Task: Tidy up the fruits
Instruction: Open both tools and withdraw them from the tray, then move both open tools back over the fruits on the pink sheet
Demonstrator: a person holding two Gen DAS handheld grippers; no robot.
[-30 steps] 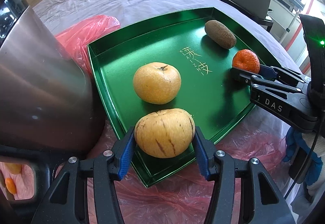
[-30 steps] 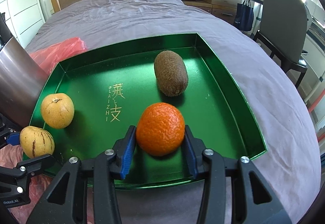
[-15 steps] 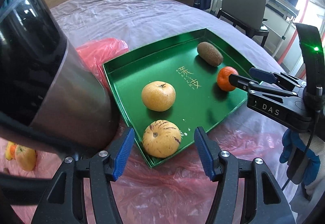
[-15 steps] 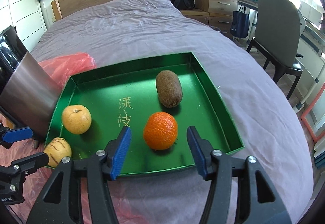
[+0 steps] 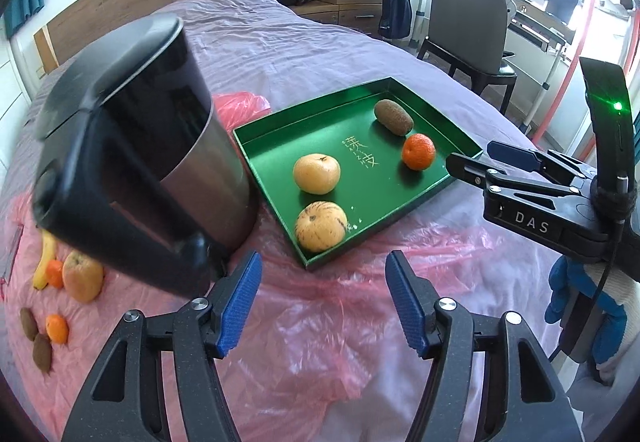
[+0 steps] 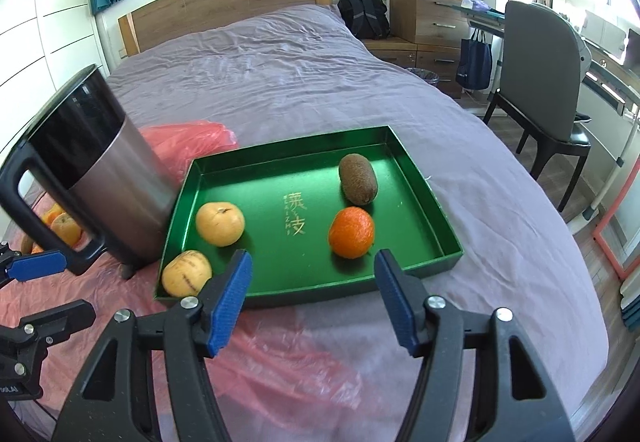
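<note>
A green tray point(image 5: 384, 201) point(image 6: 256, 282) lies on the bed. In it are a striped yellow melon point(image 5: 321, 226) point(image 6: 186, 273) at the near left corner, a yellow pear point(image 5: 317, 173) point(image 6: 220, 223), an orange tangerine point(image 5: 418, 151) point(image 6: 351, 232) and a brown kiwi point(image 5: 393, 117) point(image 6: 357, 179). My left gripper point(image 5: 322, 305) is open and empty, pulled back over the pink plastic sheet. My right gripper point(image 6: 312, 296) is open and empty, just before the tray's front edge. More fruit lies at the far left: a banana point(image 5: 45, 258), an apple point(image 5: 83, 276), tangerines point(image 5: 56, 328) and kiwis point(image 5: 41, 351).
A steel and black kettle point(image 5: 140, 145) point(image 6: 92, 177) stands just left of the tray. A pink plastic sheet point(image 5: 320, 342) covers the near bed. A grey chair point(image 6: 540, 89) and desk stand at the right, a headboard point(image 6: 224, 5) at the back.
Both grippers have opened and let go of the melon and the tangerine in the tray. Both have pulled back and up from the tray.
</note>
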